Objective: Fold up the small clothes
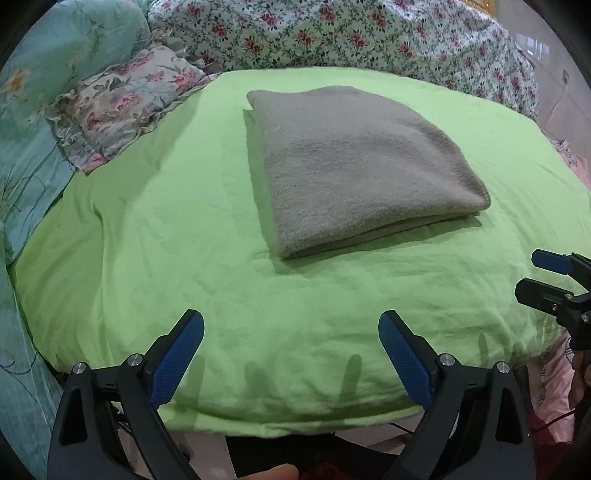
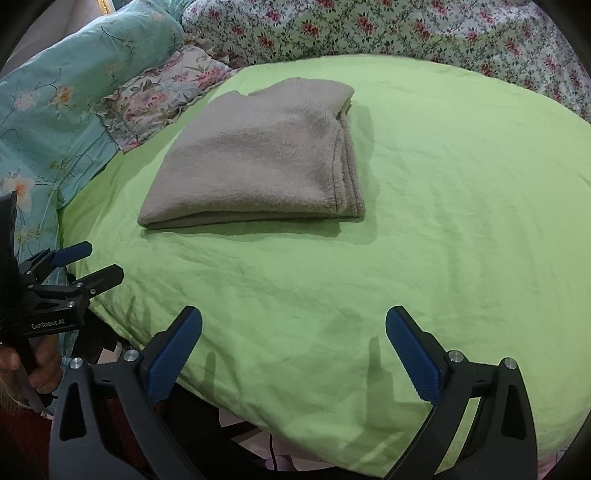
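A grey knit garment (image 1: pixel 354 170) lies folded into a neat rectangle on the green sheet (image 1: pixel 184 240); it also shows in the right wrist view (image 2: pixel 258 158), with its stacked edges to the right. My left gripper (image 1: pixel 291 332) is open and empty, held near the sheet's front edge, well short of the garment. My right gripper (image 2: pixel 293 328) is open and empty, also back near the front edge. Each gripper shows in the other's view: the right one at the right edge (image 1: pixel 546 273), the left one at the left edge (image 2: pixel 88 262).
A floral quilt (image 1: pixel 332 33) is bunched along the back of the bed. A teal floral pillow (image 1: pixel 44 92) and a small frilled floral cushion (image 1: pixel 118 107) lie at the back left. Pink fabric (image 1: pixel 554 384) hangs below the sheet's front right edge.
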